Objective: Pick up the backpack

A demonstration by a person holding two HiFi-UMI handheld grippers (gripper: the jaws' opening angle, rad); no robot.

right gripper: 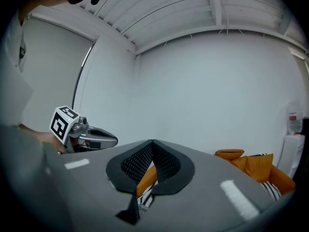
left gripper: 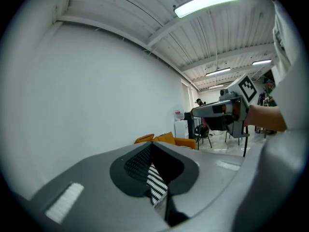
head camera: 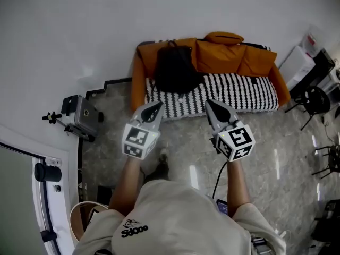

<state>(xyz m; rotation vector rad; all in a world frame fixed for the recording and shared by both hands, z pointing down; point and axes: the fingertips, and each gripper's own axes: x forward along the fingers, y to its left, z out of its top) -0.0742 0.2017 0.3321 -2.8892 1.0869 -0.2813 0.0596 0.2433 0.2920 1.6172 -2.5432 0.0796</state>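
A black backpack [head camera: 175,68] stands upright at the left end of an orange sofa [head camera: 255,60], leaning on its backrest above a black-and-white striped seat cover [head camera: 234,92]. My left gripper [head camera: 154,109] is shut and empty, held in the air in front of the sofa and pointing toward the backpack. My right gripper [head camera: 212,106] is also shut and empty, level with it and a little to the right. In the left gripper view the shut jaws frame a strip of the striped cover [left gripper: 157,185]. In the right gripper view the left gripper [right gripper: 84,137] shows at the left.
A grey case [head camera: 79,113] and a small tripod [head camera: 53,118] stand on the floor to the left by the wall. Black chairs [head camera: 313,102] and a white box [head camera: 297,62] sit right of the sofa. A round bin [head camera: 79,219] is at the lower left.
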